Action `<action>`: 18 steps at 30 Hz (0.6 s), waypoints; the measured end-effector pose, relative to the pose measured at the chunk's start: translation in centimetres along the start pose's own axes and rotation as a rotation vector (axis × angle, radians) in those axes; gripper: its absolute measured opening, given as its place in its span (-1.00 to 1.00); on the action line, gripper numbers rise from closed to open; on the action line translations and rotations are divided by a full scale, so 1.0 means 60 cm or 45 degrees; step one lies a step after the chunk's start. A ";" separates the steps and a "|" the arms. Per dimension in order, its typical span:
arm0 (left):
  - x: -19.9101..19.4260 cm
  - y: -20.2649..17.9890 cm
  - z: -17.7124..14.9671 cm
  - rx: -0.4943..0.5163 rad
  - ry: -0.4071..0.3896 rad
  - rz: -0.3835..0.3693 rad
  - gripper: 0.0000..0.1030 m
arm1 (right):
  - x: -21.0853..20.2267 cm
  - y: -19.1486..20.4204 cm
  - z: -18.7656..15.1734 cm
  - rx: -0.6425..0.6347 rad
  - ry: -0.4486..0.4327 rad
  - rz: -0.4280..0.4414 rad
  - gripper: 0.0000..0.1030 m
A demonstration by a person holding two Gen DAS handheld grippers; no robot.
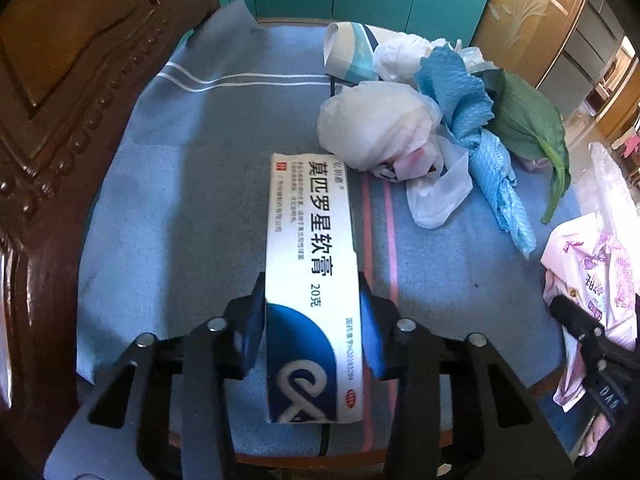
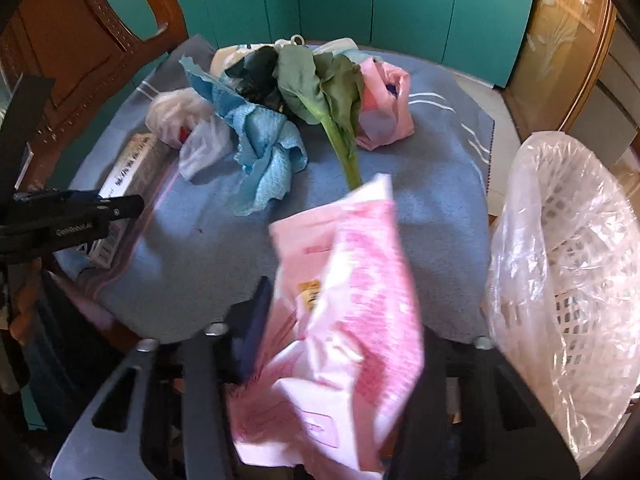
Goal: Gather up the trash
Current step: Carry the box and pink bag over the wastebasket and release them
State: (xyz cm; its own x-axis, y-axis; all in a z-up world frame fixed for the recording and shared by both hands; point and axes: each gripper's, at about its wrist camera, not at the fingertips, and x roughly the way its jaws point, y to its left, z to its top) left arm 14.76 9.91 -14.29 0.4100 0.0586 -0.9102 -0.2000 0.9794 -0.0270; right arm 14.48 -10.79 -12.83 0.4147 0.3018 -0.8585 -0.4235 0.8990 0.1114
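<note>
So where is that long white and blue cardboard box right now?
The white and blue cardboard box sits clamped in the left claw on the blue cloth, just before the crumpled white tissue.

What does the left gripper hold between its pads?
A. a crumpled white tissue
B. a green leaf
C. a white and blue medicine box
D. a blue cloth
C: the left gripper has its pads pressed on both sides of the white and blue medicine box.

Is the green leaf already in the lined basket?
No, the green leaf lies on the blue cloth, apart from the lined basket.
</note>
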 end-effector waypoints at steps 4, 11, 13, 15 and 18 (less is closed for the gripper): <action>-0.023 0.001 -0.007 0.001 -0.045 -0.015 -0.19 | -0.036 -0.014 0.003 0.040 -0.084 0.046 -0.29; -0.089 0.003 -0.016 -0.005 -0.145 -0.045 -0.19 | -0.120 -0.058 0.011 0.112 -0.238 0.002 -0.29; -0.118 0.000 -0.014 0.005 -0.193 -0.051 -0.19 | -0.148 -0.082 0.010 0.139 -0.296 -0.066 -0.29; -0.141 -0.008 -0.015 0.026 -0.231 -0.054 -0.19 | -0.170 -0.106 0.005 0.171 -0.331 -0.127 -0.29; -0.169 -0.037 -0.011 0.085 -0.290 -0.064 -0.19 | -0.199 -0.158 -0.001 0.259 -0.378 -0.210 -0.29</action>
State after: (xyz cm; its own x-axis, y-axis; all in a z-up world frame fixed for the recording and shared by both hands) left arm 10.47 7.04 -5.25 0.6096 0.0440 -0.7915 -0.1179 0.9924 -0.0357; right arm 13.48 -22.95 -3.66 0.6915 0.1998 -0.6942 -0.1761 0.9786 0.1063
